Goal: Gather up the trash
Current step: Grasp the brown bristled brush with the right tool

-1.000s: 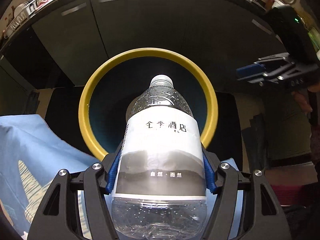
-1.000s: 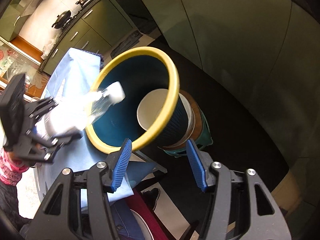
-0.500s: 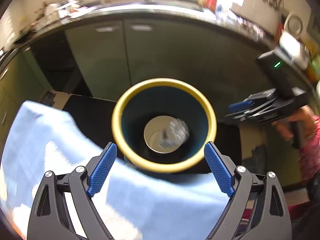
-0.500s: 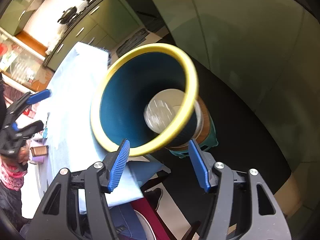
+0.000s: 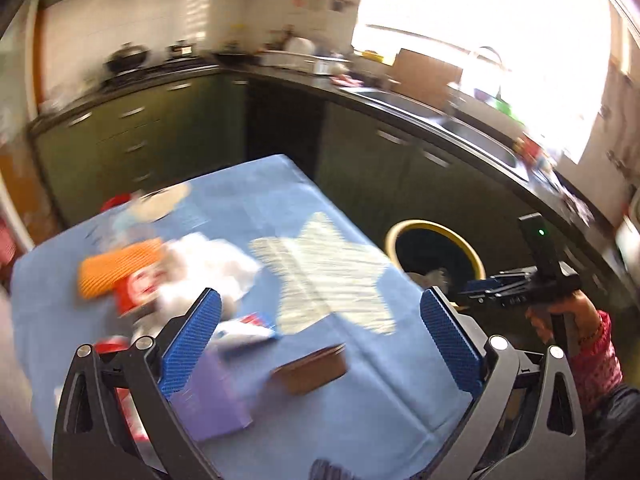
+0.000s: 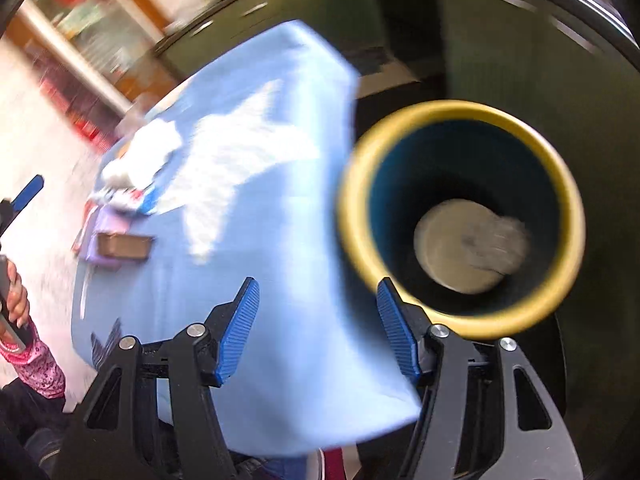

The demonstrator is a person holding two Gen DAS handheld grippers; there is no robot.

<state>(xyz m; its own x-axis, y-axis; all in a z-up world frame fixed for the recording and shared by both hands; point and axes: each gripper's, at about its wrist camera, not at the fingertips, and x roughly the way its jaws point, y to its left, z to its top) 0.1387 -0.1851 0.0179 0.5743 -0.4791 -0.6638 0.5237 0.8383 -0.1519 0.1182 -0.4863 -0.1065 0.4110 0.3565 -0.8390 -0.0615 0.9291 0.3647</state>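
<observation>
Inside the yellow-rimmed bin (image 6: 460, 216), right of centre in the right wrist view, lies the dropped clear bottle (image 6: 494, 244), blurred, on the pale bottom. Beside the bin, hung over the table edge, a blue cloth (image 5: 320, 380) with a white star. More trash at left of the left wrist view: orange ribbed piece (image 5: 120, 266), white crumpled plastic (image 5: 208, 268), purple box (image 5: 212, 400), brown box (image 5: 310, 368). Left gripper (image 5: 318, 344) spread wide, just opened, empty. Right gripper (image 6: 318, 326) partly spread, holding nothing.
</observation>
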